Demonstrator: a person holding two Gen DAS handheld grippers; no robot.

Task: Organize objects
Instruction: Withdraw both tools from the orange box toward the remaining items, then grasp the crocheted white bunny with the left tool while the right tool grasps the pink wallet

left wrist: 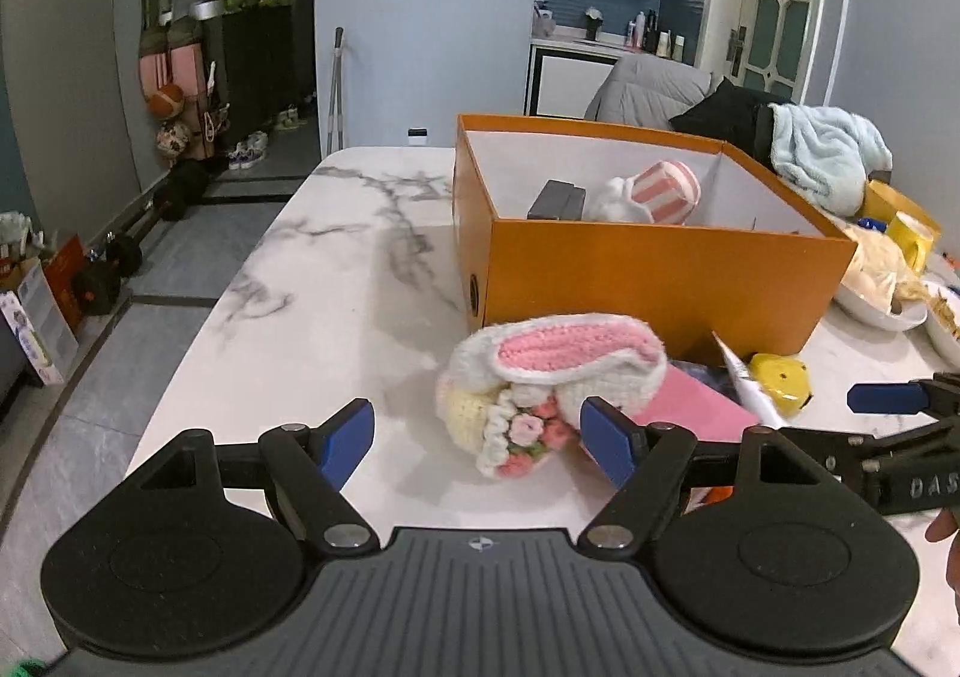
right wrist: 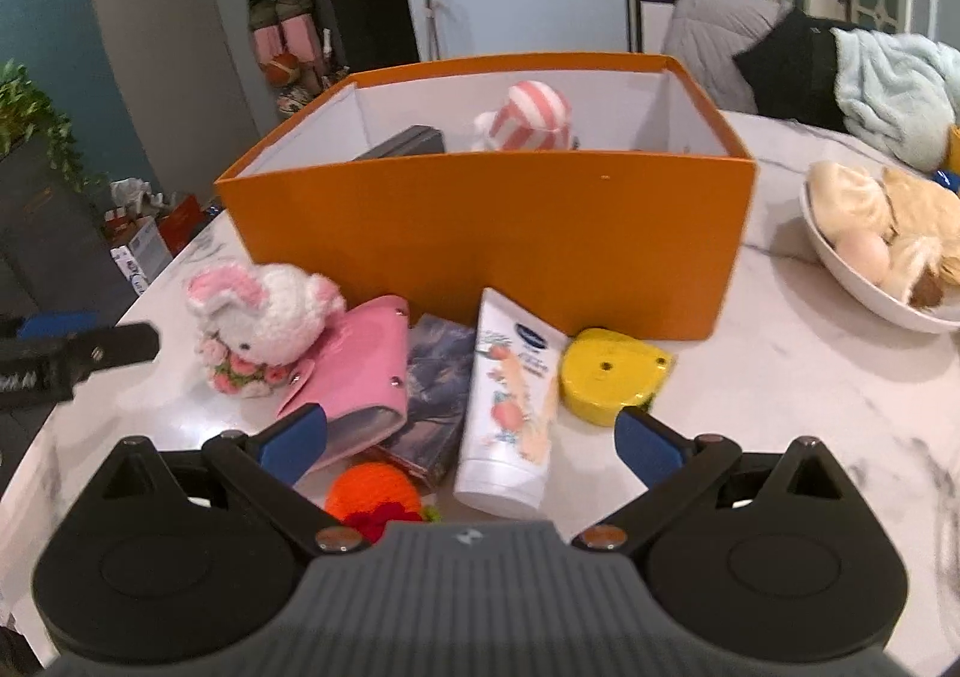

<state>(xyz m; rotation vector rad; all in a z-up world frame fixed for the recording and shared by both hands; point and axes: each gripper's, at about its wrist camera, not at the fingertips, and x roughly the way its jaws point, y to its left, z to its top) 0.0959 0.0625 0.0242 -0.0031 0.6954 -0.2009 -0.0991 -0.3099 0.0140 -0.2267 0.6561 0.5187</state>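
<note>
The black arm of the other gripper (left wrist: 918, 482), at the right edge of the left wrist view, has pale letters that look like "DAS"; the rest is cut off. The white tube (right wrist: 510, 407) has a blue oval logo and small print, too blurry to read. No other words can be read.
</note>
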